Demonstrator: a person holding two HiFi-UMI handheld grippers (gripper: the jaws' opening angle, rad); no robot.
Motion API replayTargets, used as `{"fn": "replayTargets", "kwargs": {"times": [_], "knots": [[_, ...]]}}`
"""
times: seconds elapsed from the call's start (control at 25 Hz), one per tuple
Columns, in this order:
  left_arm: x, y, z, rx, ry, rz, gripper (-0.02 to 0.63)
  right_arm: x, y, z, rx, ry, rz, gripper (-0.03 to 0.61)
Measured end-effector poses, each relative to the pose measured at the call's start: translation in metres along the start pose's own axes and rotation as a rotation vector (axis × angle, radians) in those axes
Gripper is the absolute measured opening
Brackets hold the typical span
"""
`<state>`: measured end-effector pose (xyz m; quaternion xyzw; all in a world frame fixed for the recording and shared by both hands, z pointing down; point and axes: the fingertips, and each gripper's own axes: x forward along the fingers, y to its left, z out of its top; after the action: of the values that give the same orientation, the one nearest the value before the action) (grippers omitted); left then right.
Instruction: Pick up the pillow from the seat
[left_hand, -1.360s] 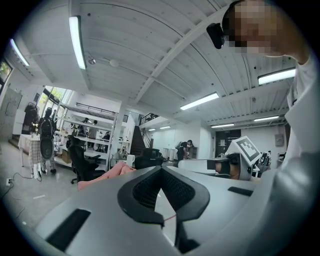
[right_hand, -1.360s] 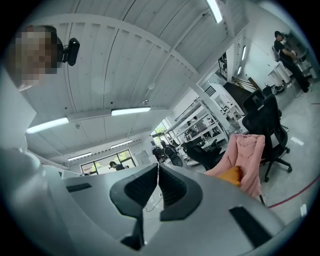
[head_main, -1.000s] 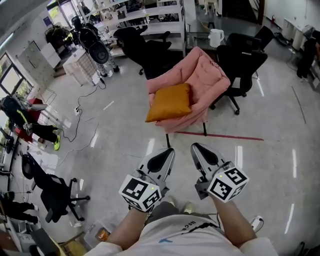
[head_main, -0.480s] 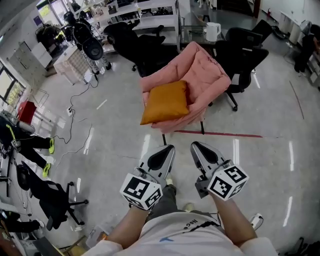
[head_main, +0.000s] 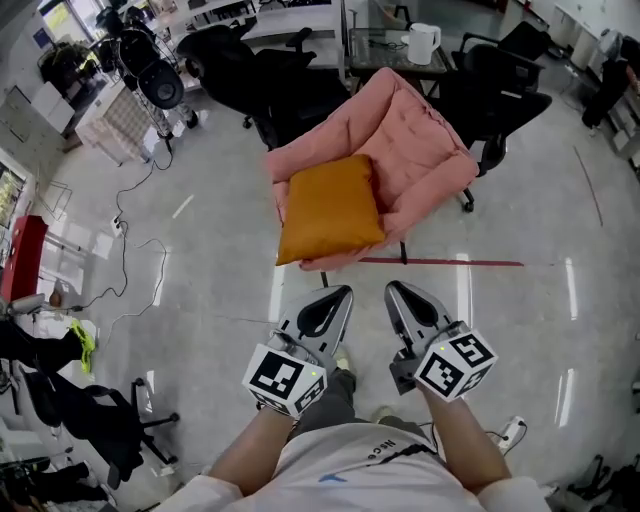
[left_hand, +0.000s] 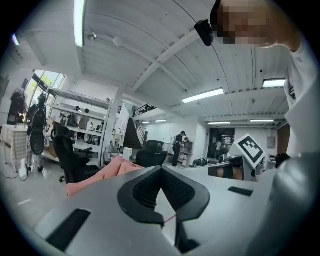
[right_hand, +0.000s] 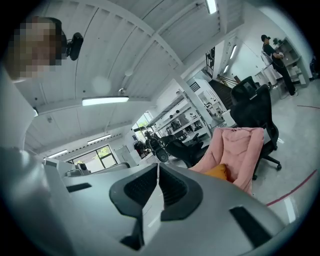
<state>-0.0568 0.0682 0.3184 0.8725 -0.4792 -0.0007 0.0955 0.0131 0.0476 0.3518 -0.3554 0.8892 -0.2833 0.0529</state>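
An orange pillow (head_main: 328, 208) lies on the seat of a pink padded chair (head_main: 405, 150) ahead of me on the floor. In the right gripper view a corner of the pillow (right_hand: 218, 172) shows against the pink chair (right_hand: 239, 150). Both grippers are held low in front of my body, well short of the chair. My left gripper (head_main: 338, 297) is shut with nothing in it; in its own view the left gripper (left_hand: 160, 170) has its jaws meeting. My right gripper (head_main: 397, 291) is also shut and empty, as the right gripper (right_hand: 158, 170) shows in its own view.
Black office chairs (head_main: 500, 105) stand behind and right of the pink chair. A red tape line (head_main: 440, 263) runs on the floor under the chair's front. Cables (head_main: 135, 270) trail at the left. A desk with a white kettle (head_main: 421, 43) is at the back.
The chair and pillow have come closer and lower in the head view as I walk toward them. Both grippers keep the same shut pose in front of me.
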Motion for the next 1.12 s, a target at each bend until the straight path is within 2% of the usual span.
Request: {"fn": "replayTargets", "kwargs": {"times": [0.2,0.44,0.6,0.68,0.76,1.12], "knots": [[0.028,0.044,-0.005,0.01,0.006,-0.051,0.011,0.049,-0.027,0.0,0.042,-0.001,-0.057,0.018],[0.057,0.084,-0.025,-0.004,0.037,-0.108,0.011,0.085,-0.07,-0.016,0.152,-0.018,-0.159,0.02],[0.082,0.095,-0.037,-0.014,0.071,-0.143,0.011,0.096,-0.114,-0.032,0.268,-0.017,-0.21,0.039],[0.097,0.097,-0.043,-0.009,0.086,-0.161,0.011,0.104,-0.138,-0.043,0.338,-0.005,-0.218,0.083],[0.113,0.101,-0.048,-0.003,0.101,-0.171,0.011,0.113,-0.164,-0.055,0.388,0.015,-0.236,0.101],[0.179,0.133,-0.068,-0.009,0.174,-0.155,0.011,0.159,-0.282,-0.115,0.558,0.143,-0.323,0.141]]}}
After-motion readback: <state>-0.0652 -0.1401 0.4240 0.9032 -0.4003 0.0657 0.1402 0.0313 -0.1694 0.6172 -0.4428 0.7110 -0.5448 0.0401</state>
